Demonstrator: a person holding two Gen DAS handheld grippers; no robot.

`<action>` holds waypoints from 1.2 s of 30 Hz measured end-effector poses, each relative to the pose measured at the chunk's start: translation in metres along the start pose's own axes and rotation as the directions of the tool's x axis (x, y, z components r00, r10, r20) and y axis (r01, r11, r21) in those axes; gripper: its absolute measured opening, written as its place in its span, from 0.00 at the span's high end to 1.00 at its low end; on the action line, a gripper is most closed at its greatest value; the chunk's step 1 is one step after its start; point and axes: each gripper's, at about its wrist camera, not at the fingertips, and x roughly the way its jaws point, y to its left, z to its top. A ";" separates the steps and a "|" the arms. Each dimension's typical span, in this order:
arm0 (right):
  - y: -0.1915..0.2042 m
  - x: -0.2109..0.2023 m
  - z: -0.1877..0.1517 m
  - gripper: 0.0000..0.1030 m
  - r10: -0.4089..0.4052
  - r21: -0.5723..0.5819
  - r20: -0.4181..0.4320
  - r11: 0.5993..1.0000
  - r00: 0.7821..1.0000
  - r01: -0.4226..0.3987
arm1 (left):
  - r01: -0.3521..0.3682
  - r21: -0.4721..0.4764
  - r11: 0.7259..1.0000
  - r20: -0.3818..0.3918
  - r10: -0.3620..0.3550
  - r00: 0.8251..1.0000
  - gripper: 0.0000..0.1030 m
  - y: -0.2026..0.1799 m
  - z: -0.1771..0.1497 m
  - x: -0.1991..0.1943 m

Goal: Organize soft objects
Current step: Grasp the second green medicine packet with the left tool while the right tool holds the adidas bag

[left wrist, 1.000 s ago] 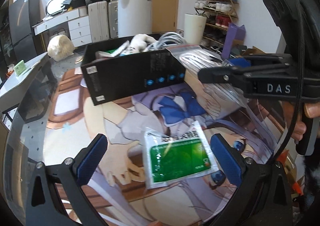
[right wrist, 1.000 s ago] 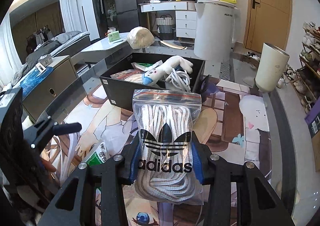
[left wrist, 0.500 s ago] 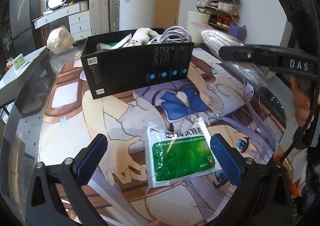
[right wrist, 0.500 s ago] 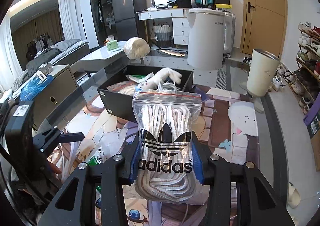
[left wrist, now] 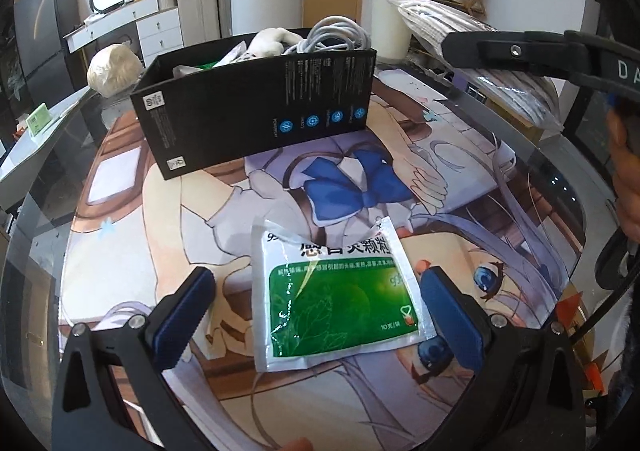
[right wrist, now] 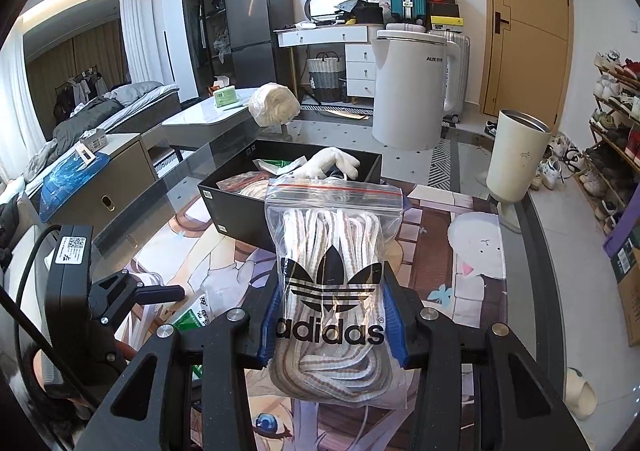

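**Mia:** What is the right gripper (right wrist: 332, 325) holding?

**Ben:** A clear zip bag of striped white laces with a black logo (right wrist: 332, 275). The blue pads squeeze it on both sides, and it hangs above the table.

**Mia:** Where should it go?

**Ben:** I think into the black cardboard box (left wrist: 256, 107) ahead. Carry the bag high enough to pass the box's near wall, then let go when it is over the inside.

**Mia:** Is there room?

**Ben:** Not much. A white plush toy (right wrist: 330, 163) and a coil of grey cable (left wrist: 334, 35) already poke out. Aim for the near side, where it looks less full.

**Mia:** And the left gripper (left wrist: 316, 311)?

**Ben:** Its jaws stand wide apart, holding nothing. The flat green and white foil packet (left wrist: 336, 299) lies on the picture-printed table mat (left wrist: 132, 235) between them, not touched.

**Mia:** Anything in the way?

**Ben:** The two grippers are near each other, so they could bump. A tall cream bin (right wrist: 520, 167) stands well off to the side.
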 end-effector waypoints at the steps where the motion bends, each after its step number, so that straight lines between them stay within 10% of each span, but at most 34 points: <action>1: 0.000 0.000 0.000 0.58 -0.001 0.000 0.000 1.000 1.000 0.001 | 0.006 -0.004 1.000 -0.001 -0.006 1.000 0.00 0.000 0.000 0.000; 17: 0.005 0.002 -0.001 0.58 0.004 -0.007 -0.007 1.000 1.000 -0.005 | -0.023 0.029 0.999 -0.006 0.023 1.000 0.00 -0.010 -0.002 0.001; 27: 0.006 0.002 -0.001 0.58 0.010 -0.011 -0.007 1.000 1.000 -0.010 | 0.043 0.046 0.998 0.037 -0.045 0.998 0.39 -0.004 -0.002 -0.008; 36: 0.006 0.003 0.000 0.58 0.011 -0.015 0.001 1.000 1.000 -0.011 | 0.065 0.027 0.998 0.070 -0.066 0.995 0.42 0.004 0.000 -0.016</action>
